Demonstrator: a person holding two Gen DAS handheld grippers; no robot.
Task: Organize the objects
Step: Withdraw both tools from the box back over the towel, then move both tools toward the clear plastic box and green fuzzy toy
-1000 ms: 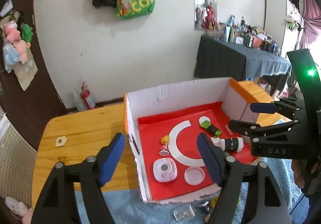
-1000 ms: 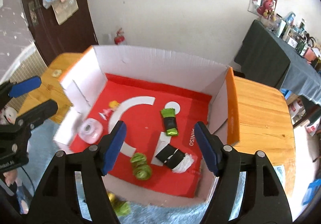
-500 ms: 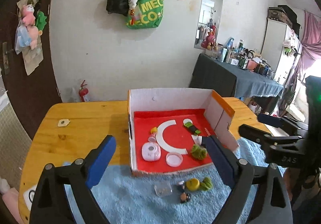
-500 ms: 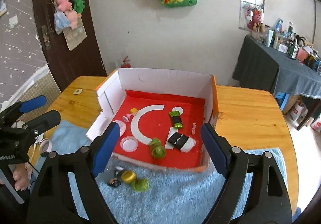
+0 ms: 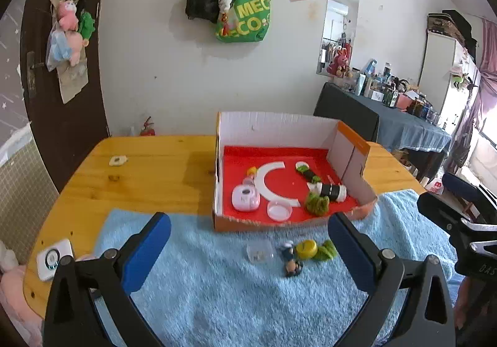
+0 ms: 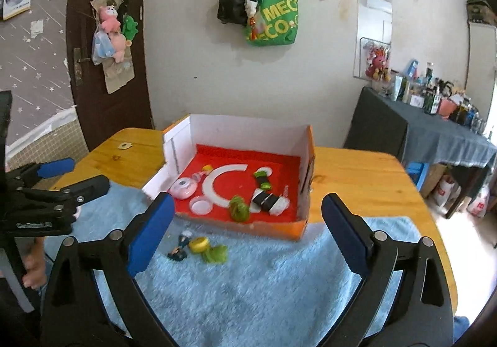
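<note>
An open cardboard box (image 5: 279, 126) with a red floor sits on the wooden table; it also shows in the right wrist view (image 6: 248, 129). Inside lie a pink round device (image 5: 245, 198), a clear lid (image 5: 279, 210), a green frilly toy (image 5: 316, 203), a black-and-white roll (image 5: 329, 190) and a green-black piece (image 5: 306, 171). On the blue towel (image 5: 217, 285) in front lie a clear small case (image 5: 260, 250), a small figurine (image 5: 290, 260), a yellow disc (image 5: 306, 249) and a green piece (image 5: 326, 250). My left gripper (image 5: 248, 253) and right gripper (image 6: 245, 229) are open and empty, held above the towel.
A white square device (image 5: 54, 258) lies at the table's left edge and a small tag (image 5: 117, 160) sits farther back. A dark door with plush toys (image 6: 108, 36) is at left. A cluttered dark-clothed side table (image 6: 435, 126) stands at right.
Both grippers have pulled back and up from over the box to above the towel. A green frilly toy now lies in the box near its front.
</note>
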